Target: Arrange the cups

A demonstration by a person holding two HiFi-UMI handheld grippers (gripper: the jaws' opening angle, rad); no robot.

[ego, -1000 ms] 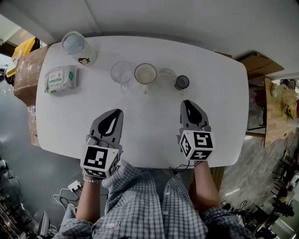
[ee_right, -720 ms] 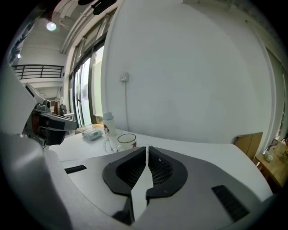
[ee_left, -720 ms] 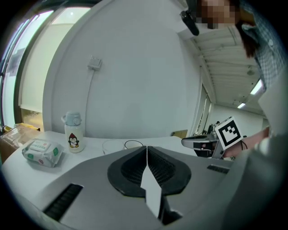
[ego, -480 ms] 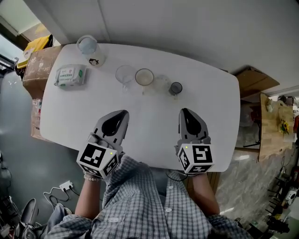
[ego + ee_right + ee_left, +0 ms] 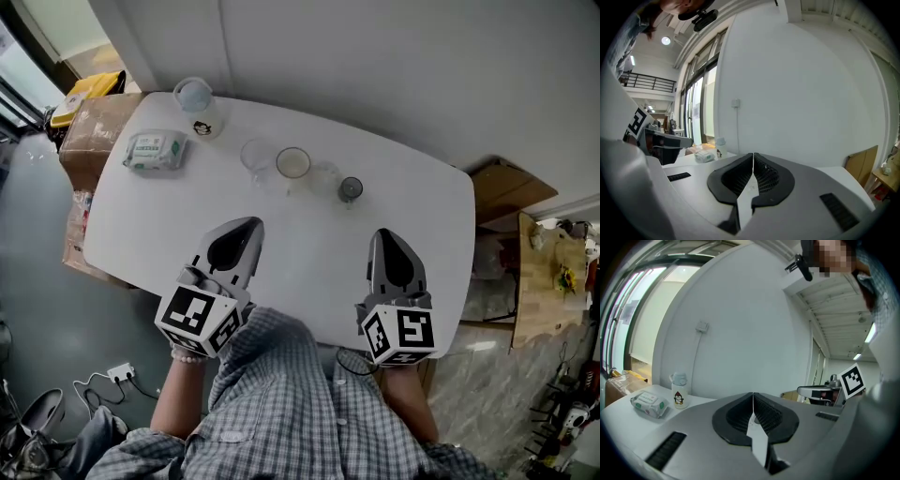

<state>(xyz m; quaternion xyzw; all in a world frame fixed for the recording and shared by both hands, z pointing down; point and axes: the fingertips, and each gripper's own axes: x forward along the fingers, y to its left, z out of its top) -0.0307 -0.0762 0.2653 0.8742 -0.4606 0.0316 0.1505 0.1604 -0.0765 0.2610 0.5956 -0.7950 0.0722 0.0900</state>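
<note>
1. Left gripper (image 5: 248, 226): the jaws are pressed together along one seam with nothing between them. It hangs above the table's near edge, left of centre.
2. Right gripper (image 5: 385, 234): the jaws have just been closing and now meet, also empty. It hangs above the near edge, right of centre, well apart from every cup.
3. Table (image 5: 309, 258): the white top is bare between both grippers and the row of cups.
4. The row stands near the far edge and runs left to right: clear glass cup (image 5: 255, 155), pale-lined cup (image 5: 292, 163), second clear cup (image 5: 324, 175), small dark cup (image 5: 350, 189). All are upright and close-set; whether they touch cannot be told.
5. Far left corner: bottle (image 5: 194, 103), with a pack of wipes (image 5: 155, 150) just beside it.
6. Judgement: the lining-up appears complete, and no cup remains out of line.
</note>
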